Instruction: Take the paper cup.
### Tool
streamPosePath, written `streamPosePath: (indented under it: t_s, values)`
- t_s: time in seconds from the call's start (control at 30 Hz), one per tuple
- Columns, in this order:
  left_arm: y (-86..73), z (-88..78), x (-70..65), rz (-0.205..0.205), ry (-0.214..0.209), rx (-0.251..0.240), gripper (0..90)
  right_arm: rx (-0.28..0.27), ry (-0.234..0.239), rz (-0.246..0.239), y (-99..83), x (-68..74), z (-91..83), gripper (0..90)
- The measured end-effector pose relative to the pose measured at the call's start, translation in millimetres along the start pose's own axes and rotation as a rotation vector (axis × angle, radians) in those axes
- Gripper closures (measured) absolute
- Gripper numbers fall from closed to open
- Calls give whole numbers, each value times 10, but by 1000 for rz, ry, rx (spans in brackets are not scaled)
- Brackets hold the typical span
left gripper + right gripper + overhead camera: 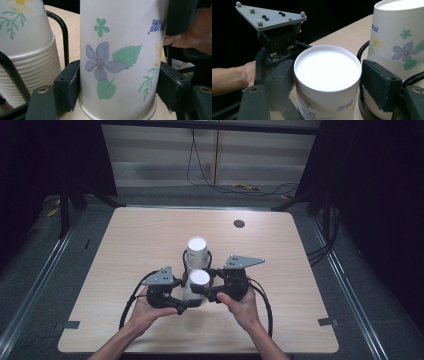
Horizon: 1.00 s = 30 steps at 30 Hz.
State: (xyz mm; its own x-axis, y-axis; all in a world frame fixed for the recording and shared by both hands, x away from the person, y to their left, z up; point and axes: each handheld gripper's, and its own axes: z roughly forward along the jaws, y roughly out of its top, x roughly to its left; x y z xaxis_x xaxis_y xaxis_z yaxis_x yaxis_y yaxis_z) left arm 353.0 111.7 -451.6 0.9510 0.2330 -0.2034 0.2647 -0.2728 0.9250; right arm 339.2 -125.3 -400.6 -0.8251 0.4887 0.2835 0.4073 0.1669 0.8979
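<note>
Near the person, an upside-down paper cup (198,284) with printed flowers stands on the surface (125,250). The left tongs (117,87) are clamped on its lower part, close to the rim. The right tongs (328,75) stand at both sides of its white bottom, a little apart from it. Just behind is a stack of cups (196,251) in a black wire holder (62,32).

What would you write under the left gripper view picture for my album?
Left gripper clamps an upside-down flowered paper cup beside a stack of cups.
</note>
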Motion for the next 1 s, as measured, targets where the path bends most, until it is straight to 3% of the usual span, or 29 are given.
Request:
streamPosePath:
  t_s: [0.2, 0.37, 0.57, 0.77, 1.0]
  values:
    - [4, -31, 26, -5, 7, -9, 283, 1, -7, 9, -4, -25, -29, 257]
    - [-4, -47, 27, 10, 19, 16, 286, -2, -6, 11, 1, -34, -41, 248]
    - [-21, -95, 72, -8, 32, 23, 294, -6, -8, 15, 2, -57, -70, 242]
    - [-14, -173, 130, -48, 35, -7, 294, -8, -12, 18, 7, -80, -128, 279]
    - [33, -229, 174, -47, 28, 17, 293, 3, -16, 11, -1, -104, -209, 274]
